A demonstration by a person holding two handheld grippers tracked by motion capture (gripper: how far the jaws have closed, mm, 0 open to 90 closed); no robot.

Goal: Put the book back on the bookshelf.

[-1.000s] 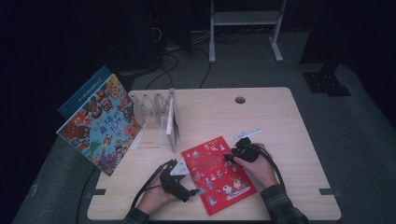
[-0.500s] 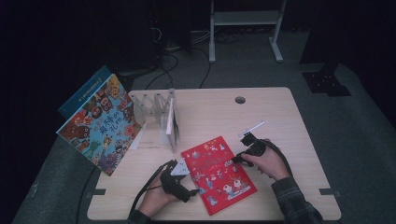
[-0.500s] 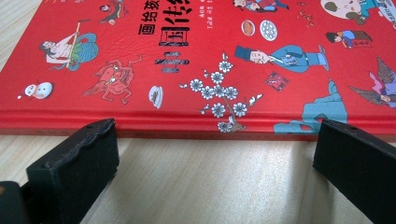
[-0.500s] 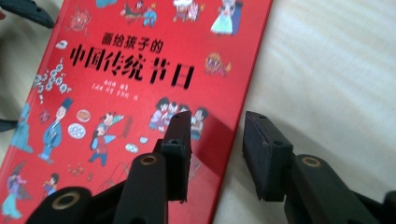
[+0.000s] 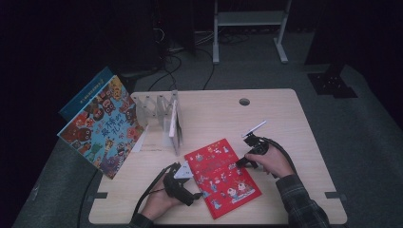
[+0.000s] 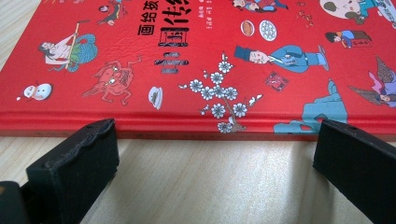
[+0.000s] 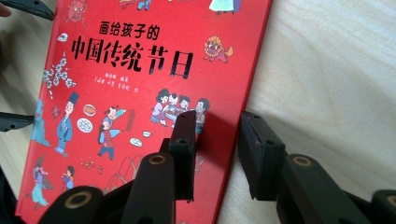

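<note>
Red picture book (image 5: 222,176) lay flat on the pale wooden table (image 5: 285,118), near the front edge and turned at a slant, as a person worked it from both sides. The left hand (image 5: 159,203) rested low on the table and held the left gripper (image 5: 183,171) at the book's left long edge; in the left gripper view its jaws stood wide apart, one at each side of the frame, their tips just at the spine edge and pinching nothing. The right hand (image 5: 273,163), in a plaid sleeve (image 5: 302,206), reached in from the lower right with the right gripper (image 5: 238,163) at the book's right long edge. In the right gripper view that gripper (image 7: 217,135) was partly spread, one jaw over the red cover and the other over bare wood beyond the edge, with a clear gap between them; whether either touched the book could not be told.

Bare tabletop lay open behind the book and to its right. A folding white rack (image 5: 164,114) stood at the table's back left, well apart from the book, and a large blue illustrated book (image 5: 102,126) leaned off the left edge.
</note>
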